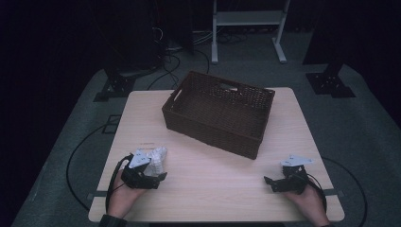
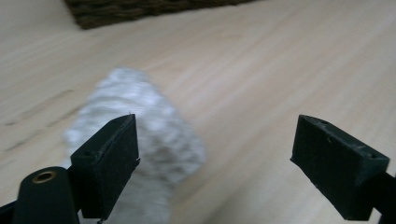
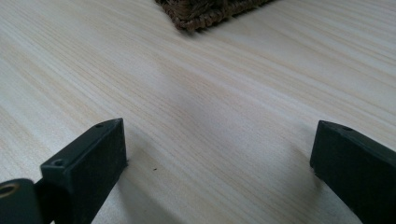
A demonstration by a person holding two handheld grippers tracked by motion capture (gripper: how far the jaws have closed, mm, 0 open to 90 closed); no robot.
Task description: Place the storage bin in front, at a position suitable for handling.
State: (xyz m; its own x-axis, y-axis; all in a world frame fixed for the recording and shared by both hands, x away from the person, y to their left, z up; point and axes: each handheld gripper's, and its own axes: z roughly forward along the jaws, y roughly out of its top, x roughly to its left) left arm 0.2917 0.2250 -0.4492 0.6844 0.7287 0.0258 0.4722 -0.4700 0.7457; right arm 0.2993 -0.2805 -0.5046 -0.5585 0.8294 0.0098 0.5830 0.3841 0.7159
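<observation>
A white fuzzy cloth bundle (image 1: 157, 158) lies on the wooden table (image 1: 213, 189) at the front left. My left gripper (image 1: 158, 176) sits just in front of it, held by a hand. In the left gripper view the bundle (image 2: 154, 130) rests blurred behind the left jaw, off to the side of the gap, and the gripper (image 2: 215, 154) stands open with bare wood between its jaws. My right gripper (image 1: 273, 182) rests near the front right edge, and in its own view the gripper (image 3: 217, 158) is open over bare wood.
A dark brown wicker basket (image 1: 213, 127) stands at the middle back of the table, turned at an angle. Its corner shows at the top of the left gripper view (image 2: 140, 11) and of the right gripper view (image 3: 210, 11). Cables and stands surround the table on the dark floor.
</observation>
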